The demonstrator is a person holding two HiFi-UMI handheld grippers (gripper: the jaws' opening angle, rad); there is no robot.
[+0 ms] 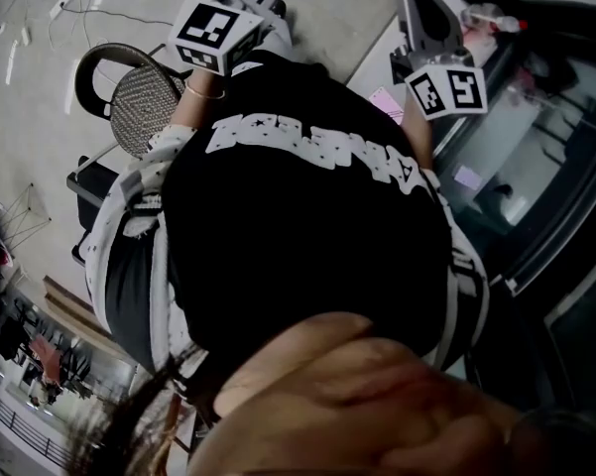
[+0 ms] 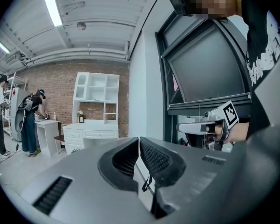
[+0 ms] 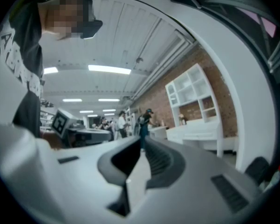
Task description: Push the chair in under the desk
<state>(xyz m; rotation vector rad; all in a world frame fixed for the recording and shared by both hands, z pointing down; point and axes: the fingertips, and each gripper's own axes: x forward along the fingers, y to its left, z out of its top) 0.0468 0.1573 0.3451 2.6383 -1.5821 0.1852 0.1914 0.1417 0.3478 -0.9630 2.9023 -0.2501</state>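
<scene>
Person's black shirt point(image 1: 307, 226) fills the head view; beyond it, the chair point(image 1: 144, 102), mesh-backed, stands on the floor point(image 1: 40, 117), well apart from the left edge of the white worktop point(image 1: 377, 67). Likely risks: a push from closed tips could slip off the mesh or tip the chair, and a chair not lined up may catch the worktop's edge. State of left tool point(image 2: 139, 146) and right tool point(image 3: 143, 146): jaws fully together, holding nothing, touching nothing, raised clear of the chair
</scene>
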